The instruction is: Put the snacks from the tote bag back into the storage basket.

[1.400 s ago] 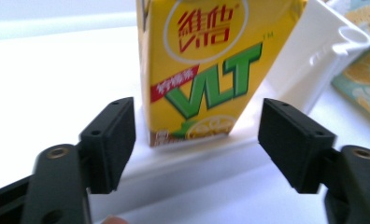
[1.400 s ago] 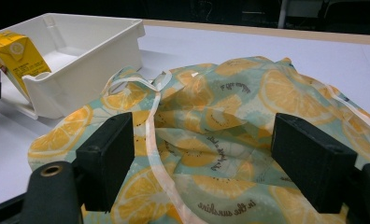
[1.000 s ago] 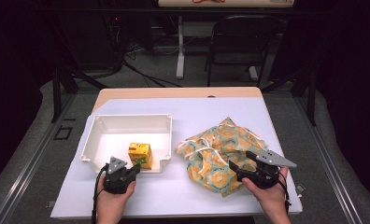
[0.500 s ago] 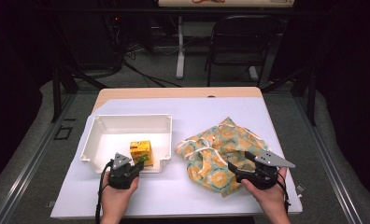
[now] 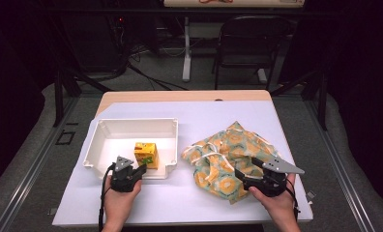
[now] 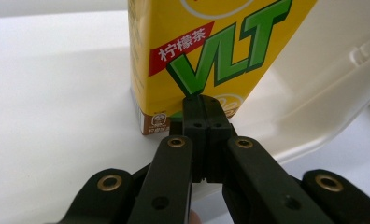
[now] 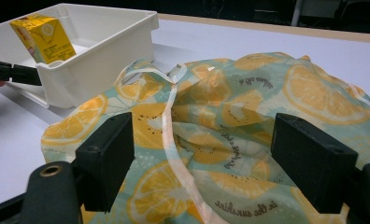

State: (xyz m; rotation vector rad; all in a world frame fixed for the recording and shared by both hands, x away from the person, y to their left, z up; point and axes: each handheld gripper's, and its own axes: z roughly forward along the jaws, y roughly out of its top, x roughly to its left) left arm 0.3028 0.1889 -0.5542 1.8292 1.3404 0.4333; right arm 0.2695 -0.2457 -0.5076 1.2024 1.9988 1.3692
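Nudging the carton inside the tray, the left gripper is pinched empty; pushing risks toppling it. The right gripper is gaping over the bag.

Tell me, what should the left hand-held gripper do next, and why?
Probably open. The left hand-held gripper is shut with nothing between its jaws, its tips at the foot of the yellow drink carton standing in the white tray; it can't grasp it shut.

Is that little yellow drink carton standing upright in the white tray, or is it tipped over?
Tilted. The lemon tea carton leans sideways inside the white tray, resting on one bottom edge, not flat on its base.
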